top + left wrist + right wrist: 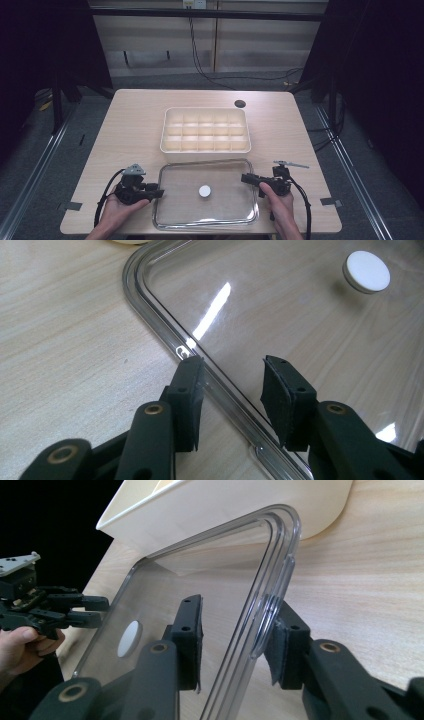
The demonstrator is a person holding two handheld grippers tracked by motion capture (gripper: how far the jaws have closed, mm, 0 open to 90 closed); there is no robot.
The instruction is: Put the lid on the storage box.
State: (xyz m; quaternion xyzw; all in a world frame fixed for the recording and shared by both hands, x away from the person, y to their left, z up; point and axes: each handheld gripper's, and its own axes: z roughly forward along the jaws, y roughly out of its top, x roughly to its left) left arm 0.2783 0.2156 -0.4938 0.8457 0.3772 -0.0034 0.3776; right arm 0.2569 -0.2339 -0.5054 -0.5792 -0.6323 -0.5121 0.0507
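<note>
Two grippers flank the clear lid [206,194], which lies flat on the near part of the table [130,130], just in front of the cream compartment tray [205,130]. The step in hand looks like taking hold of the lid at both short edges. The left gripper [156,192] sits at the lid's left rim, its jaws apart and straddling the edge without pinching it. The right gripper [247,178] sits at the right rim near the far corner, jaws likewise apart with the rim between them. Both hands rest low on the table, forearms coming in from the near side, grippers pointing inward at each other. Next, I judge, both sets of jaws must close on the rim together, then lift evenly, since the white knob [204,191] at the centre goes unused.
</note>
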